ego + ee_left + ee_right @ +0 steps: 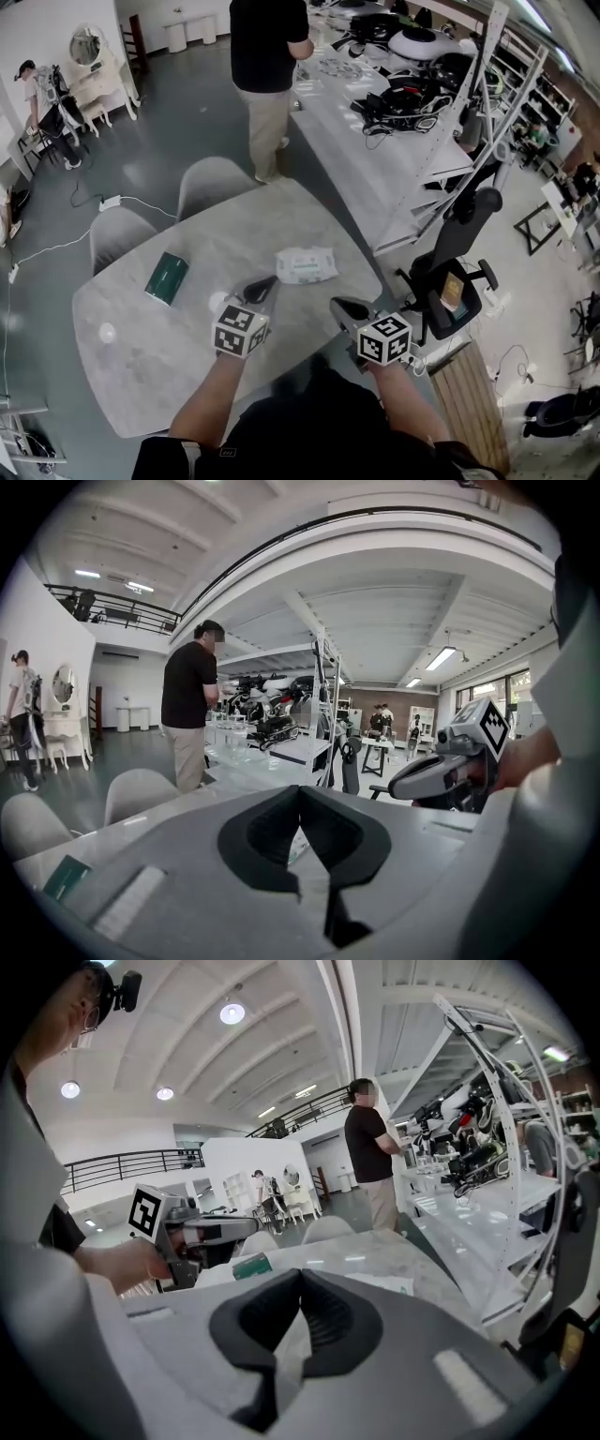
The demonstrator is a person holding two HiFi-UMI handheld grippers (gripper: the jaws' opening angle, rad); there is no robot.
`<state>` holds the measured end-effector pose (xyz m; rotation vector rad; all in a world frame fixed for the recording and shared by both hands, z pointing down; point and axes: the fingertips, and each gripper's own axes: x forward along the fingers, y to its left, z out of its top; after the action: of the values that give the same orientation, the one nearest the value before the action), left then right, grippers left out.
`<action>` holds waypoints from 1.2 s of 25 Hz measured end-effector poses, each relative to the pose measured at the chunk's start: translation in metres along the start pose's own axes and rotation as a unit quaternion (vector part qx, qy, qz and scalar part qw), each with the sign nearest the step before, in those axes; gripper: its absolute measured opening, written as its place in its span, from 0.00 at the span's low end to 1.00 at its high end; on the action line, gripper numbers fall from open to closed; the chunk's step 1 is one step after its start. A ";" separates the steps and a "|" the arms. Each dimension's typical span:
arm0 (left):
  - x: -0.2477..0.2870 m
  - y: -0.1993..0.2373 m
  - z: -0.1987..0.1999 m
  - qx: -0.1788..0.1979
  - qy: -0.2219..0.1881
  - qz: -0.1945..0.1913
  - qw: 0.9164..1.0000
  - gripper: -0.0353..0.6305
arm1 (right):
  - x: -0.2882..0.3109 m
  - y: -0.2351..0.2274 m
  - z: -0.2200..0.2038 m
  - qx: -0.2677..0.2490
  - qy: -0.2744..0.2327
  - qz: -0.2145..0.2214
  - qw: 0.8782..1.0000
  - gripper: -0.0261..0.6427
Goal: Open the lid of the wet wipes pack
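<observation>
On the table [141, 347], the pack [306, 265] looks soft, light — likely pin one end, lift the lid's edge; left claw [271, 280], right claw [336, 303] closed, empty.

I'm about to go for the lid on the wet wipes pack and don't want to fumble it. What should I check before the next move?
1. Wet wipes pack lies flat on the table, nothing on top of it: ok.
2. Lid's place and hinge side known: cannot tell, the pack shows too small.
3. Left hand-held gripper ready to take the lid: not ok, jaws together, nothing between them.
4. Right hand-held gripper ready to steady the pack: not ok, jaws together, empty.
5. Grippers at the pack: not ok, both stop short of it, touching nothing.
6. Green packet out of the way: ok, it lies well left of the pack.
</observation>
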<state>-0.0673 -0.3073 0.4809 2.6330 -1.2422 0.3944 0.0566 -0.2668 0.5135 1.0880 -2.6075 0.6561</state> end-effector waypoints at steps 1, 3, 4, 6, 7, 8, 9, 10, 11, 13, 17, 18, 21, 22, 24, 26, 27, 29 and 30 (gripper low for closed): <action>0.006 0.003 -0.003 -0.001 0.004 -0.002 1.000 0.06 | 0.004 -0.006 -0.001 0.001 0.003 -0.001 1.000 0.04; 0.020 0.010 -0.008 -0.002 0.012 -0.003 1.000 0.06 | 0.016 -0.021 -0.002 0.003 0.008 -0.002 1.000 0.04; 0.027 0.014 -0.011 -0.002 0.017 -0.002 1.000 0.06 | 0.022 -0.029 -0.002 0.005 0.010 -0.001 1.000 0.04; 0.045 0.022 -0.015 -0.005 0.029 0.002 1.000 0.06 | 0.037 -0.046 -0.002 0.008 0.016 0.003 1.000 0.04; 0.054 0.025 -0.018 -0.007 0.038 0.004 0.999 0.06 | 0.044 -0.055 -0.001 0.009 0.020 0.005 1.000 0.04; 0.064 0.028 -0.021 -0.009 0.047 0.005 0.999 0.06 | 0.050 -0.064 -0.001 0.010 0.025 0.007 1.000 0.04; 0.074 0.029 -0.026 -0.010 0.057 0.004 0.998 0.06 | 0.055 -0.073 -0.003 0.011 0.031 0.009 0.999 0.04; 0.084 0.030 -0.031 -0.011 0.067 0.003 0.998 0.06 | 0.061 -0.081 -0.007 0.013 0.038 0.009 0.999 0.04; 0.093 0.031 -0.036 -0.012 0.076 0.001 0.997 0.06 | 0.066 -0.089 -0.010 0.014 0.046 0.008 0.999 0.04; 0.110 0.034 -0.045 -0.022 0.090 -0.007 0.996 0.06 | 0.078 -0.102 -0.017 0.013 0.059 0.007 0.998 0.04; 0.145 0.044 -0.065 -0.030 0.120 -0.020 0.992 0.06 | 0.104 -0.125 -0.030 -0.002 0.088 0.010 0.996 0.04; 0.152 0.047 -0.071 -0.025 0.129 -0.020 0.991 0.06 | 0.110 -0.130 -0.033 -0.005 0.095 0.012 0.995 0.04; 0.172 0.053 -0.087 -0.011 0.153 -0.025 0.988 0.06 | 0.126 -0.146 -0.042 -0.010 0.114 0.015 0.993 0.04; 0.179 0.053 -0.092 -0.005 0.161 -0.028 0.987 0.06 | 0.131 -0.151 -0.044 -0.012 0.121 0.014 0.993 0.04; 0.193 0.054 -0.101 0.012 0.176 -0.037 0.984 0.06 | 0.140 -0.163 -0.048 -0.020 0.133 0.013 0.991 0.05; 0.204 0.051 -0.113 0.035 0.194 -0.051 0.979 0.06 | 0.150 -0.172 -0.054 -0.028 0.146 0.011 0.989 0.05; 0.210 0.049 -0.120 0.047 0.205 -0.060 0.976 0.10 | 0.154 -0.177 -0.059 -0.031 0.153 0.010 0.988 0.10; 0.219 0.045 -0.135 0.069 0.226 -0.078 0.968 0.26 | 0.163 -0.183 -0.069 -0.035 0.169 0.010 0.985 0.11; 0.223 0.044 -0.143 0.079 0.235 -0.082 0.965 0.26 | 0.166 -0.186 -0.074 -0.038 0.177 0.009 0.984 0.11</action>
<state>0.0127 -0.4545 0.6909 2.5225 -0.8625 1.0525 0.0785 -0.4478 0.6999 0.8386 -2.3188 0.6789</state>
